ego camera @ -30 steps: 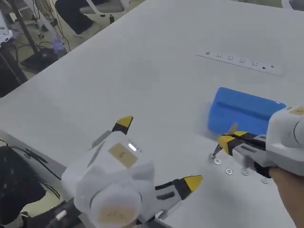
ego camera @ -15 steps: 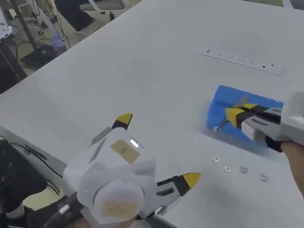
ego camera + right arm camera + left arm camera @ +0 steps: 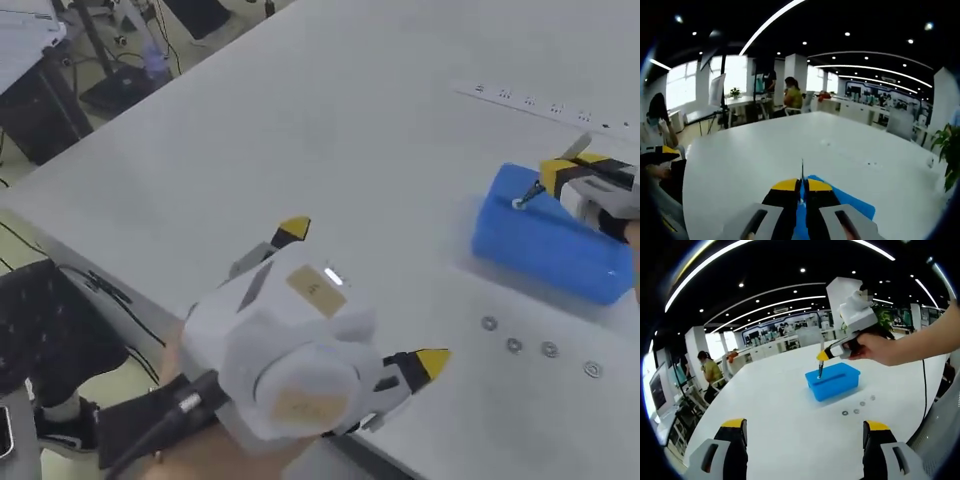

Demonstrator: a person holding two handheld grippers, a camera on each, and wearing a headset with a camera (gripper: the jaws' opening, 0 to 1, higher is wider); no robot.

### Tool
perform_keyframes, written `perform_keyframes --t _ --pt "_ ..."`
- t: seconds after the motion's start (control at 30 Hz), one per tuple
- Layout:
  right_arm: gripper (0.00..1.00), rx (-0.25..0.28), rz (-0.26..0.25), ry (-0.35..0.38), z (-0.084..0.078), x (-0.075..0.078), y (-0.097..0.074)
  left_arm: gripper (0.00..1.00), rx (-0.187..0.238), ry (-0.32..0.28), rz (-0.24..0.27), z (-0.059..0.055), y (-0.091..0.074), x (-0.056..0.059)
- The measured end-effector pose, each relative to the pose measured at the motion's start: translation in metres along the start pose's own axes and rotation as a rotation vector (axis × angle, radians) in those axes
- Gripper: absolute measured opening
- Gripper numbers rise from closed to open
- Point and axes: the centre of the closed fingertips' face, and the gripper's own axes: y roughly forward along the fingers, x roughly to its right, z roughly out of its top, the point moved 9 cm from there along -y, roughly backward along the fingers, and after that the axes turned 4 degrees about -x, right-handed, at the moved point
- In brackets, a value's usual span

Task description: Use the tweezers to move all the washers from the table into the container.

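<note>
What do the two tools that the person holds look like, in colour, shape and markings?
The left tool has a bulky white body with a tan label and a small lit lamp; its dark grey jaws end in yellow tips, and a black cable leaves its rear. The right tool has a white boxy body and yellow-tipped black jaws. No sleeve covers the arm behind it.

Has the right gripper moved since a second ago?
Yes. The right gripper went from the washers to above the blue container, tweezers in its jaws.
</note>
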Motion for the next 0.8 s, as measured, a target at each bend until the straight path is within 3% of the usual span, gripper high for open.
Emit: perform_keyframes --t 0.13,0.4,0.53,0.8 --pt "0.01 -0.02 -0.002 -0.006 -0.008 0.001 0.013 0.99 -0.024 0.012 -0.004 -0.002 0.002 0.001" --pt "0.01 -0.05 -0.003 0.001 -0.019 0.003 0.026 0.99 -0.019 0.015 -0.014 -0.002 0.002 0.002" --pt "0.01 -0.059 0.007 0.005 -0.022 0.002 0.03 0.99 0.038 -0.013 -0.03 0.002 -0.001 0.002" --pt "0.01 -0.074 0.014 -0.019 -0.026 -0.004 0.036 0.99 0.002 0.002 -0.028 -0.001 0.0 0.002"
